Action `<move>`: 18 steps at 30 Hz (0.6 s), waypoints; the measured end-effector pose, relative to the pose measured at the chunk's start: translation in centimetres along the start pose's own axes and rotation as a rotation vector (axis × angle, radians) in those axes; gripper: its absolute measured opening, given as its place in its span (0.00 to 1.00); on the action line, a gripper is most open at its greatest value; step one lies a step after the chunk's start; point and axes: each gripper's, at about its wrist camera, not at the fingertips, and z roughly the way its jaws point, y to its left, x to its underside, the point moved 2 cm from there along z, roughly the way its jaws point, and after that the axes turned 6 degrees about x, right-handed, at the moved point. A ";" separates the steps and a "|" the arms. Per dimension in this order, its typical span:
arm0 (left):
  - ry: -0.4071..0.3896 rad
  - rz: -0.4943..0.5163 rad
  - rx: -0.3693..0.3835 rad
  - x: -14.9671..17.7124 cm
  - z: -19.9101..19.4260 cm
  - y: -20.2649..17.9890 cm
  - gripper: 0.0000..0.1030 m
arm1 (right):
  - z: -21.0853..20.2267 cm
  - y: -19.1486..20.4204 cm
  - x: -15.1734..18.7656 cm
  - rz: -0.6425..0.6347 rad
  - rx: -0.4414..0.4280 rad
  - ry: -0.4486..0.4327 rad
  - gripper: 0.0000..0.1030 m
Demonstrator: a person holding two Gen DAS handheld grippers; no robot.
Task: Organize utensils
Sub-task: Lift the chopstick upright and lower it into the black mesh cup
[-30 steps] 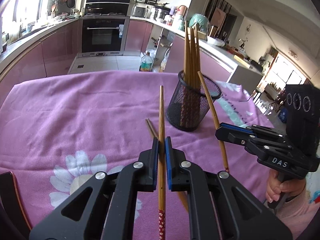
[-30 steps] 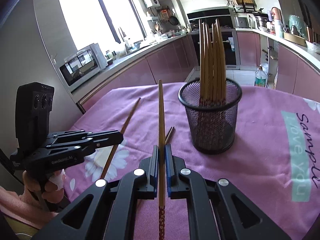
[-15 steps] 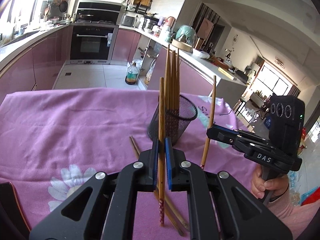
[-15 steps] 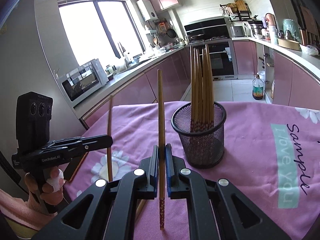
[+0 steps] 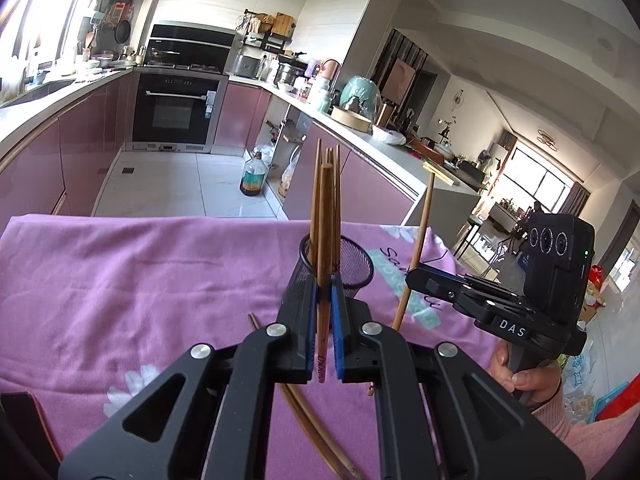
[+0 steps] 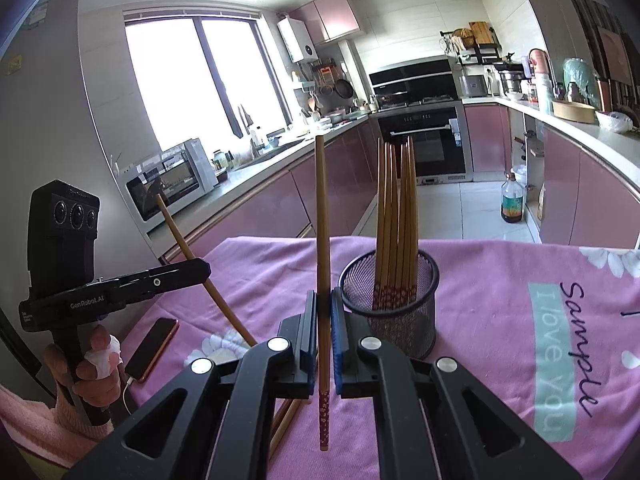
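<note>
Wooden chopstick (image 5: 325, 240) is standing upright, pinched in the left tongs (image 5: 323, 332) before the mesh cup (image 5: 352, 268) on the pink-clothed table (image 5: 140, 280).

Right wrist view: the right tongs (image 6: 323, 340) are clamping another chopstick (image 6: 322, 240) upright, beside the cup holding several chopsticks (image 6: 396, 224).

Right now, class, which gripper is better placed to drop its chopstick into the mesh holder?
Probably right: the right gripper holds its chopstick upright beside the mesh holder; the left gripper sits farther away.
</note>
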 end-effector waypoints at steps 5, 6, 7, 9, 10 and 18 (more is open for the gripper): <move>-0.009 0.003 0.008 -0.8 0.4 -0.4 0.07 | -0.3 0.1 -0.9 -0.013 0.011 -0.022 0.05; -0.011 0.003 0.011 -0.9 0.5 -0.5 0.07 | -0.4 0.1 -1.1 -0.014 0.013 -0.026 0.05; -0.012 0.004 0.010 -1.0 0.6 -0.6 0.07 | -0.4 0.0 -1.2 -0.015 0.015 -0.030 0.05; -0.013 0.008 0.006 -1.2 1.0 -0.7 0.07 | -0.5 -0.1 -1.4 -0.015 0.018 -0.038 0.05; -0.013 0.010 0.007 -1.3 1.1 -0.8 0.07 | -0.5 -0.1 -1.4 -0.017 0.021 -0.040 0.05; -0.020 0.032 -0.001 -2.5 1.8 -1.5 0.07 | -0.3 -0.5 -2.0 -0.021 0.033 -0.051 0.05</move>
